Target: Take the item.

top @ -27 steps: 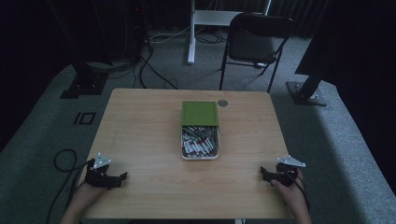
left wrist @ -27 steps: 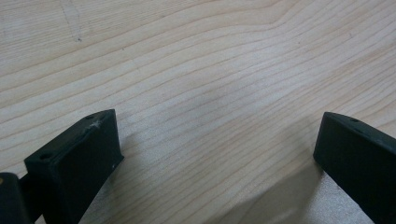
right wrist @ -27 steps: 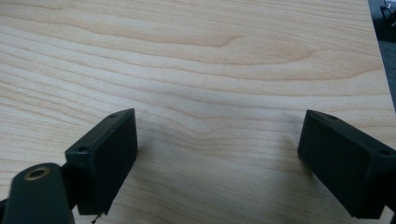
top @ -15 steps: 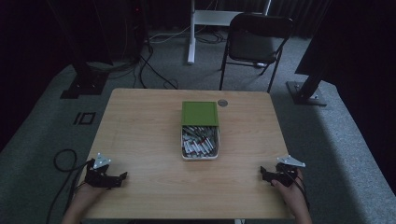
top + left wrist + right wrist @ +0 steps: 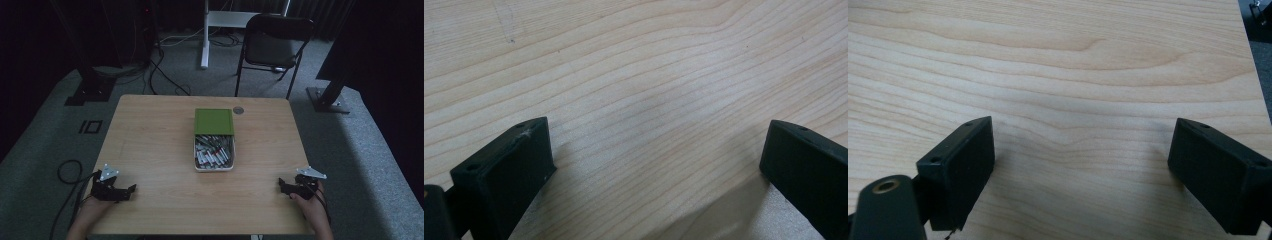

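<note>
Down at the bottom corners of the high view, both hands sit at rest on the wooden table (image 5: 150, 145): the left gripper (image 5: 131, 189) at lower left, the right gripper (image 5: 281, 186) at lower right, each with its jaws spread wide and nothing between them but bare wood grain, as both gripper views confirm. Dead centre of the frame lies the white tray (image 5: 214, 167) packed with small pen-like pieces, too small to name for sure, and its green lid (image 5: 214, 121) sits slid toward the top of the frame, covering the tray's upper part. So this looks like the very start, nothing picked yet. The next move probably calls for a long reach inward from either corner, well apart from the tray as they are. A small round disc (image 5: 238, 110) sits just right of the lid; a folding chair (image 5: 272, 45) stands beyond the table. The path looks open.
</note>
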